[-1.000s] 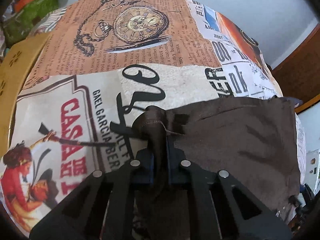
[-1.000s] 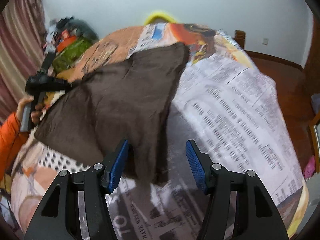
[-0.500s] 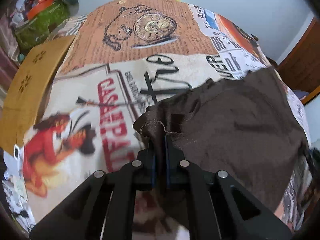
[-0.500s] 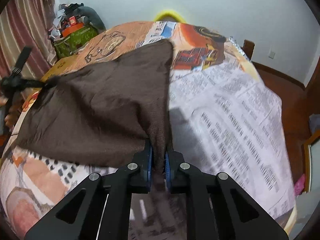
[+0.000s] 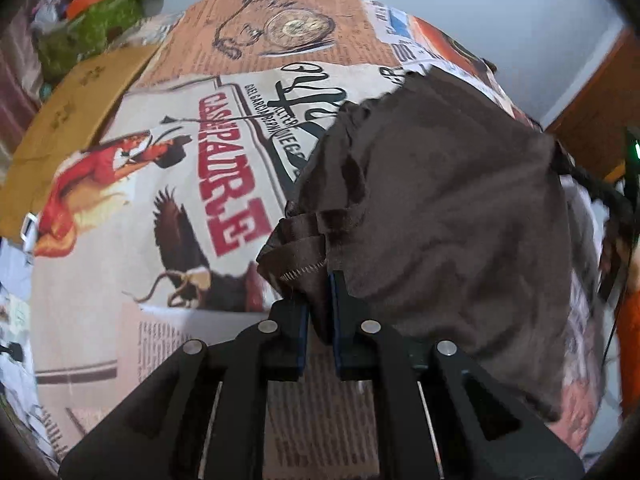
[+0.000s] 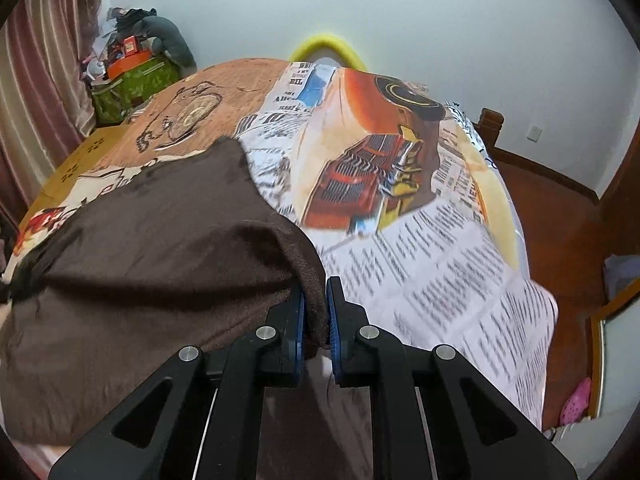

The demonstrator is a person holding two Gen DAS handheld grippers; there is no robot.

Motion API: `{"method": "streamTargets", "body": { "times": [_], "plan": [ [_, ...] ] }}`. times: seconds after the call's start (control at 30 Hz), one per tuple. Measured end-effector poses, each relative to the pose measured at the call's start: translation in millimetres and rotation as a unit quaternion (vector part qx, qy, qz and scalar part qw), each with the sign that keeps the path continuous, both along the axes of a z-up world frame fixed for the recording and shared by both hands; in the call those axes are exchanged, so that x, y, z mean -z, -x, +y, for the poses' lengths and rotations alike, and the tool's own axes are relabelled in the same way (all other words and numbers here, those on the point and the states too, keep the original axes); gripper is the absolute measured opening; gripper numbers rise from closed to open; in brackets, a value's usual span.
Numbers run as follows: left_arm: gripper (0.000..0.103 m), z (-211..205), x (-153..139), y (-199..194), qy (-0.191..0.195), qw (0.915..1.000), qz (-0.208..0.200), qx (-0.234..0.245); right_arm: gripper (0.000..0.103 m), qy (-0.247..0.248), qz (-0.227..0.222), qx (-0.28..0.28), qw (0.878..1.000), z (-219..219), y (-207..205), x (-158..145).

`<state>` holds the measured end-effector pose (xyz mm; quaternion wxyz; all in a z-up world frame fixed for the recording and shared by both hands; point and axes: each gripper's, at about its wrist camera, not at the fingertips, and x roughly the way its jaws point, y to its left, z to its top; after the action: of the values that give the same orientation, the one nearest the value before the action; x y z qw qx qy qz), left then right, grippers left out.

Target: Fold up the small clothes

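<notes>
A bed (image 6: 440, 264) fills both views, covered by a printed spread (image 5: 168, 208) of newspaper text, a pocket watch drawing, a red truck and poster lettering. Over its near part lies the brown garment (image 6: 152, 280), a dark, soft cloth stretched between the two tools and lifted at the held ends (its far corner rests on the spread near the watch print). In the left wrist view the same brown garment (image 5: 440, 220) drapes to the right, with a stitched hem folded over just above the fingers.

Beyond the bed's far-left corner sits a green patterned bag (image 6: 132, 84) with an orange box on top, next to striped curtains (image 6: 36, 92). A yellow curved rim (image 6: 324, 46) shows behind the bed's far edge, against the pale wall.

The left tongs (image 5: 319, 312) are clenched on the hemmed edge of the cloth. The right tongs (image 6: 316, 320) are likewise clamped on a bunched fold of it, the blue pads (image 6: 334, 320) pressing the fabric from both sides.
</notes>
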<state>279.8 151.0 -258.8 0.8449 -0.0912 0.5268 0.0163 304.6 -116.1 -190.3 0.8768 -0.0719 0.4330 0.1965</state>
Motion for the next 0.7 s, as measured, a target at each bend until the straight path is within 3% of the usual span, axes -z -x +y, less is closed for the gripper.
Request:
{"method": "streamTargets", "body": {
  "times": [0.1, 0.17, 0.23, 0.33, 0.53, 0.7],
  "plan": [
    [0.017, -6.2, -9.4, 7.4, -0.044, 0.9988, -0.012, 0.018, 0.011, -0.007, 0.014, -0.006, 1.000, 3.0, -3.9, 0.1],
    [0.030, 0.8, -18.1, 9.5, -0.039, 0.9989, -0.020, 0.017, 0.014, -0.017, 0.005, 0.001, 1.000, -0.2, 2.7, -5.2],
    [0.044, 16.8, -27.1, 7.2, -0.031, 0.9990, -0.034, -0.002, 0.034, -0.031, -0.001, 0.012, 0.999, -5.5, 13.4, -12.1],
    [0.052, 38.4, -34.0, -1.7, -0.031, 0.9983, -0.046, -0.020, 0.050, -0.059, 0.002, 0.026, 0.998, -14.3, 35.3, -22.3],
    [0.054, 67.2, -15.0, -26.7, 0.023, 0.9992, -0.022, -0.024, 0.066, -0.072, 0.023, 0.011, 0.997, -12.7, 66.4, -31.0],
    [0.054, 63.6, 6.2, -37.2, 0.073, 0.9973, 0.001, -0.010, 0.066, -0.080, 0.054, 0.007, 0.995, -5.0, 70.3, -15.4]
  ]
}}
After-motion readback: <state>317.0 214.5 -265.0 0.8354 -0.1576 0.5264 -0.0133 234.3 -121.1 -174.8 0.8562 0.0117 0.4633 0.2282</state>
